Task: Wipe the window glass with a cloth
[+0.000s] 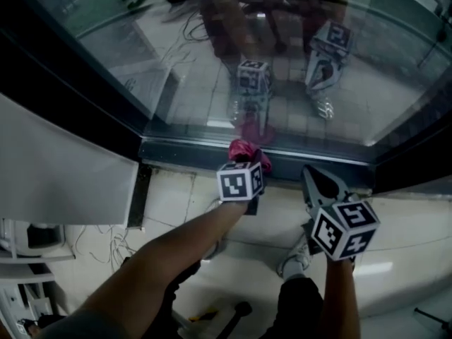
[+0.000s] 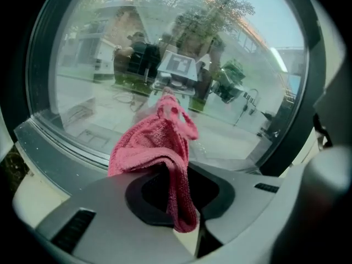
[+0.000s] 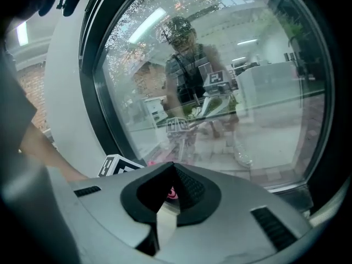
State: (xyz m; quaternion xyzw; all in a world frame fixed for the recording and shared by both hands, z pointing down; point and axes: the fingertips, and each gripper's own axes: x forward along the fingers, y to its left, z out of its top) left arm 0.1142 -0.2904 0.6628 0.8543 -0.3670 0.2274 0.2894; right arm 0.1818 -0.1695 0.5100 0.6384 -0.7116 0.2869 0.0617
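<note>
Left hand-held gripper [image 2: 179, 194] clamped the pink cloth [image 2: 157, 144] low against the window glass [image 1: 296, 69], arm stretched out, while the right hand-held gripper [image 3: 172, 169] sat closed and empty just right of it.

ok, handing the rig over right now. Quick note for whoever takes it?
Left gripper: jaws shut on the pink cloth, whose tip is at the window glass, low down by the bottom frame.
Right gripper: jaws together, empty, short of the glass beside the left one.
Done: cannot tell how much is wiped; speckles show on the upper glass in the right gripper view.
To do: probably wipe upward and across.
</note>
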